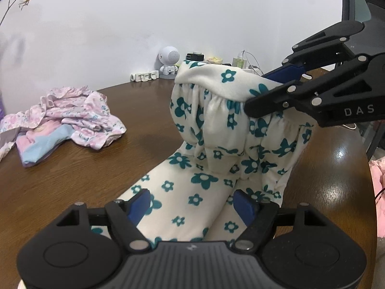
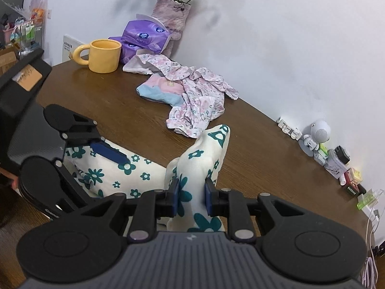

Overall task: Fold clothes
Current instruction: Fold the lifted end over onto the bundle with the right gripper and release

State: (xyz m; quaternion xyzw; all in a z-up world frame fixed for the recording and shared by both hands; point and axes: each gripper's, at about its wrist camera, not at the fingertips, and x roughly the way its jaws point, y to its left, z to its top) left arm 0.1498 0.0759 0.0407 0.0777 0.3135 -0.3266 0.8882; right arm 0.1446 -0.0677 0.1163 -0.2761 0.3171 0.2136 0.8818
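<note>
Left gripper (image 1: 190, 204): fingers wide apart, astride the garment (image 1: 192, 192) at table (image 1: 96, 168) edge.
Right gripper (image 2: 191, 198): clamped on garment's raised waistband (image 1: 216, 82).

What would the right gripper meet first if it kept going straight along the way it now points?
Past the flowered garment clamped in the right gripper, the pink floral clothes heap on the table seems first in line. Depth is unclear, and the gripper may pass above it.

A brown wooden table (image 2: 115, 101) carries crumpled pink clothes (image 2: 192, 91), a yellow mug (image 2: 103, 55) and floral trousers (image 1: 192, 192).
</note>
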